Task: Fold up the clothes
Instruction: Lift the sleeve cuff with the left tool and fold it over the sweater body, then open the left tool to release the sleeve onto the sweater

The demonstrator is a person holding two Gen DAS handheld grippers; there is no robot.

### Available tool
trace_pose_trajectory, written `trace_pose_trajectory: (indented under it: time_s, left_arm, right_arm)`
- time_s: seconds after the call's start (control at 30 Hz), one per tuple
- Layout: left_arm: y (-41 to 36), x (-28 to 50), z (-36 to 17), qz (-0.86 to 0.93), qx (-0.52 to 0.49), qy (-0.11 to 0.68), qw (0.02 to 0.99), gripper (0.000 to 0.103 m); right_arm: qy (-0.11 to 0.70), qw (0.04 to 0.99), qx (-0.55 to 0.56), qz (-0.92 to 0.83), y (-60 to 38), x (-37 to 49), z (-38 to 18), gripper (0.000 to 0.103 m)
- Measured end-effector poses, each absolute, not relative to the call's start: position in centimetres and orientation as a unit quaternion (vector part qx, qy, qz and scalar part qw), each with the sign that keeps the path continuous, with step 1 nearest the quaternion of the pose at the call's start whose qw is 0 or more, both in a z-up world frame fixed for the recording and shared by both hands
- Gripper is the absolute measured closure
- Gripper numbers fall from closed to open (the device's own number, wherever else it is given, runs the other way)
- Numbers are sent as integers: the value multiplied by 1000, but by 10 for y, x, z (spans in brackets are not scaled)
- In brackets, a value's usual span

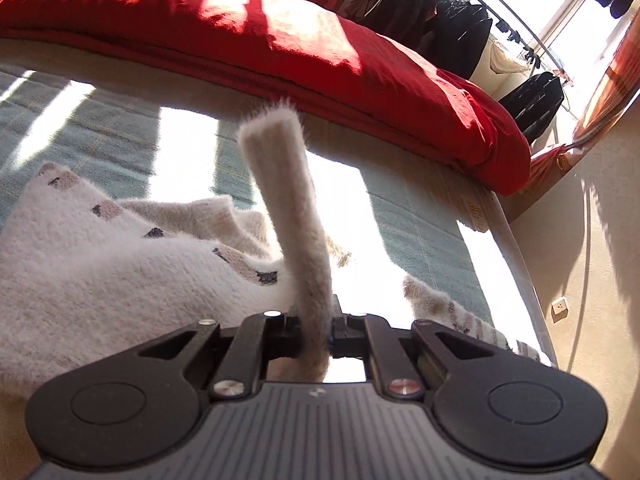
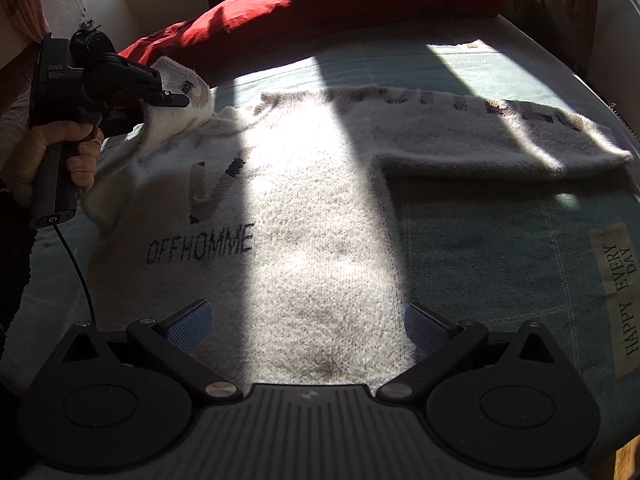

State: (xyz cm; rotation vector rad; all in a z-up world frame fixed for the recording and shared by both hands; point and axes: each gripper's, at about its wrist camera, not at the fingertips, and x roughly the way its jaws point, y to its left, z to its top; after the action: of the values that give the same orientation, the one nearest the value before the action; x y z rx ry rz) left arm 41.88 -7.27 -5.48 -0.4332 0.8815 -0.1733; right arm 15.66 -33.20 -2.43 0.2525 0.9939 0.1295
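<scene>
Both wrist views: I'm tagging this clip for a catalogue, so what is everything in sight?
sweater: one, white, flat on the bed, one sleeve lifted
bed cover: one, pale green check, under the sweater
duvet: one, red, far side of the bed
hanging clothes: several, dark, on a rail by the window
left claw: black, shut on the sleeve
right claw: black, open over the sweater's hem
hand: one, gripping the left claw's handle
</scene>
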Motion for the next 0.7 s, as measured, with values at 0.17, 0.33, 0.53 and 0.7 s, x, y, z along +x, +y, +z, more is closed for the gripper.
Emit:
trace_pose_trajectory:
  time_s: [0.17,0.33,0.53,0.7]
  left_arm:
    - [-92,421,-72,-86,-187,437,876,95]
    - [-111,421,-87,-89,-162,448,875,95]
    - [-127,418,-93,-94,-130,451,878,95]
    - [-136,418,-96,-94,-96,453,881,95]
  right_arm:
    - [481,866,125,55,-337,159,-30,0]
    - [488,862,126,50,-340,159,-36,0]
    - [493,859,129,46,-342,159,-41,0]
    - [495,858,130,46,-341,159,-42,0]
